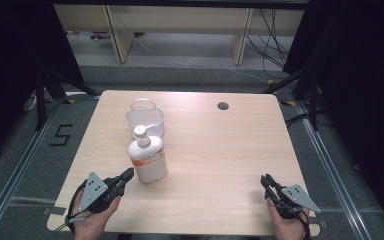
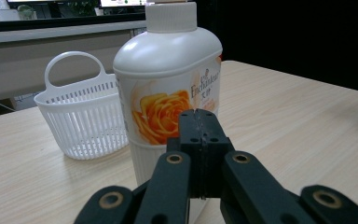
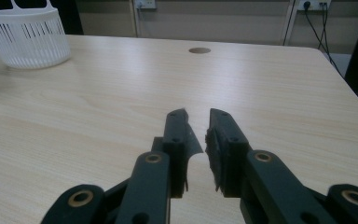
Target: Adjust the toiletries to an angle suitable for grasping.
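Observation:
A white pump bottle [image 1: 147, 160] with an orange rose label stands upright on the wooden table [image 1: 220, 150], left of centre. Behind it stands a white slatted plastic basket [image 1: 145, 120] with a loop handle, apart from the bottle. My left gripper [image 1: 129, 174] is shut and empty, its tips close to the bottle's base on the near left. In the left gripper view the bottle [image 2: 168, 93] rises just beyond the closed gripper [image 2: 198, 114], with the basket [image 2: 86, 116] to its left. My right gripper [image 1: 265, 178] rests near the front right, pads nearly together with nothing between them [image 3: 198, 114].
A round cable hole [image 1: 223, 106] sits near the table's far edge, right of centre. Pale cabinets and trailing cables stand on the floor beyond the table. The basket [image 3: 28, 37] is at the far left in the right gripper view.

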A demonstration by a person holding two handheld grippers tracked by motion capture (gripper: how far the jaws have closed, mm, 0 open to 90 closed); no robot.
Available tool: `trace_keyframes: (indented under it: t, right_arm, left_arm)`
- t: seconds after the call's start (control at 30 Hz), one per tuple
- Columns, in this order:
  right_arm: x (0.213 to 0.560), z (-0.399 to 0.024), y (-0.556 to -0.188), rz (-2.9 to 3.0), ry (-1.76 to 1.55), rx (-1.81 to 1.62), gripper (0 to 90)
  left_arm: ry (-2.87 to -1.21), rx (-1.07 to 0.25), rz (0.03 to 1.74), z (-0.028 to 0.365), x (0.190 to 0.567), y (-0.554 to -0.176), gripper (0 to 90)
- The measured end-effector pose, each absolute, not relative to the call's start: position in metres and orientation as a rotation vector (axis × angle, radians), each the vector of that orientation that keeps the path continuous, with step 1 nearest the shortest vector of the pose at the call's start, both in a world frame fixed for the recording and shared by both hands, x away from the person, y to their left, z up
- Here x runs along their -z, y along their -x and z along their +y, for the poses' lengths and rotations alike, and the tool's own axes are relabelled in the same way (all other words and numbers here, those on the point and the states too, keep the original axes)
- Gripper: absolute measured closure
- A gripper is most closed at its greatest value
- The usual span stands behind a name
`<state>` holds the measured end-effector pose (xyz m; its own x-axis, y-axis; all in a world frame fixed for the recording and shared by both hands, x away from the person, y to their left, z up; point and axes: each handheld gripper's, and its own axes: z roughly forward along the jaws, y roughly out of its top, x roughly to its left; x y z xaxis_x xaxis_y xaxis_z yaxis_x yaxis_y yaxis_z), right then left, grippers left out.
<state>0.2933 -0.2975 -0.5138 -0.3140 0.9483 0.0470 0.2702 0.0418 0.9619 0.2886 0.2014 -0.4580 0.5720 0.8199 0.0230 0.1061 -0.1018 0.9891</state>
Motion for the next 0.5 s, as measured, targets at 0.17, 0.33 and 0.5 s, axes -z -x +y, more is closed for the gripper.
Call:
trace_keyframes:
  t: [0.17,0.33,0.5]
  right_arm:
    - [0.515,-0.297,-0.294,1.655,-1.238,-1.313,77.0]
    - [0.514,-0.297,-0.293,1.656,-1.251,-1.302,76.6]
    - [0.514,-0.297,-0.293,1.657,-1.261,-1.308,76.2]
  left_arm:
    - [-1.589,-0.719,0.813,0.197,0.458,-0.294,89.6]
    - [-1.596,-0.731,0.832,0.194,0.46,-0.298,89.7]
    - [-1.578,-0.724,0.815,0.193,0.461,-0.301,89.7]
